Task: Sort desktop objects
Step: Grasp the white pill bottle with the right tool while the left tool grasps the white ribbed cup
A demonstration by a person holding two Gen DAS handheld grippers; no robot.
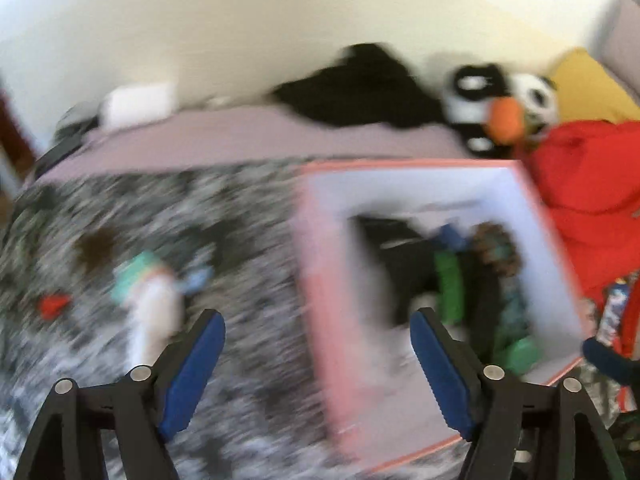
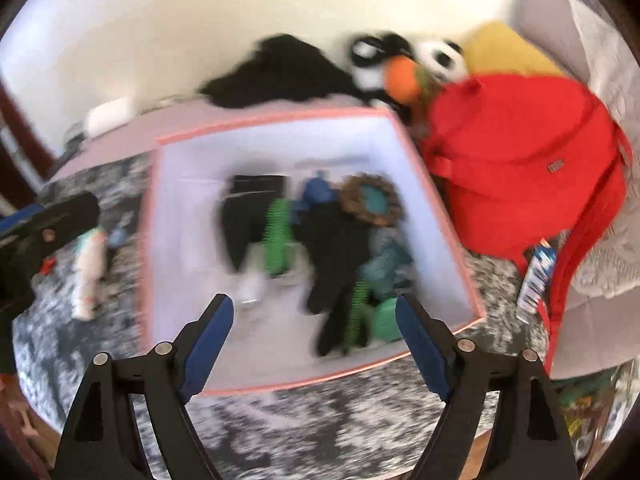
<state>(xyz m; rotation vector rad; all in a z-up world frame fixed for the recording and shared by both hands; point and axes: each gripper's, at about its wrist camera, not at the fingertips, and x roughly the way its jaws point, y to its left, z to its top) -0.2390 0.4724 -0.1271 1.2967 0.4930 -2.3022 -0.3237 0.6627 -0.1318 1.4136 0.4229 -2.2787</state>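
Both the left gripper [image 1: 318, 330] and right gripper [image 2: 314, 316] are hanging with jaws spread wide, gripping nothing. Motion blur is smearing the pink box [image 2: 192, 136] contents at 12 o'clock.

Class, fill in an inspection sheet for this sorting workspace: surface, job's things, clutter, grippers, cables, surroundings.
Surface: grey mottled cover, blurred.
Job's things: pink box holding dark and green items; white tube and small red piece lie outside, left of it.
Clutter: red backpack, plush toys, black cloth, yellow cushion.
Grippers: left gripper open, empty; right gripper open, empty.
Cables: nothing seen.
Surroundings: pale wall.
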